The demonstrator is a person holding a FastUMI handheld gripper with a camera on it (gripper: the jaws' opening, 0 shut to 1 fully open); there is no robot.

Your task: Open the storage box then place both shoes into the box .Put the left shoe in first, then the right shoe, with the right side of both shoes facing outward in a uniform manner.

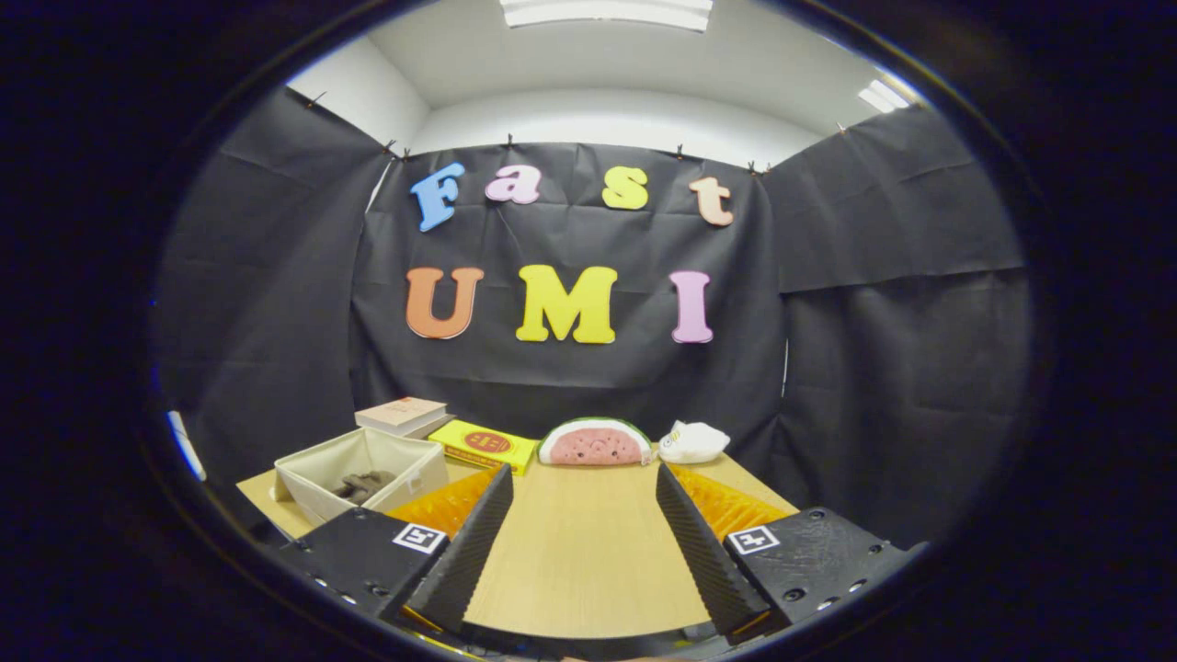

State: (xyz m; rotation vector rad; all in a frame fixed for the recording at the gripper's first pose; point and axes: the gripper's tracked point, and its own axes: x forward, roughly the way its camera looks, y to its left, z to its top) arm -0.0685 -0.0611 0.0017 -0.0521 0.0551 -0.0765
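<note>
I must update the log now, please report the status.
Gripper open, nothing between fingers. Open beige fabric storage box beside them, dark shoe inside. Bare wooden table ahead, no obstacle.

Matt cloth storage box (pixel 363 464) on a smooth wood-look table (pixel 588 552); the open tool's (pixel 584 542) fingers (pixel 464 552) look ribbed.

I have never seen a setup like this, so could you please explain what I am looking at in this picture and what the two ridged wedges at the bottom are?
The camera rides on a handheld gripper and looks forward along its two ridged fingers, which stand wide open with nothing between them. Ahead lies a wooden table inside a booth of black cloth. Beside the left finger stands an open fabric storage box with something dark inside, perhaps a shoe. Beyond it lie a book and a flat yellow box. At the table's far edge sit a watermelon-slice plush and a white bag.
</note>
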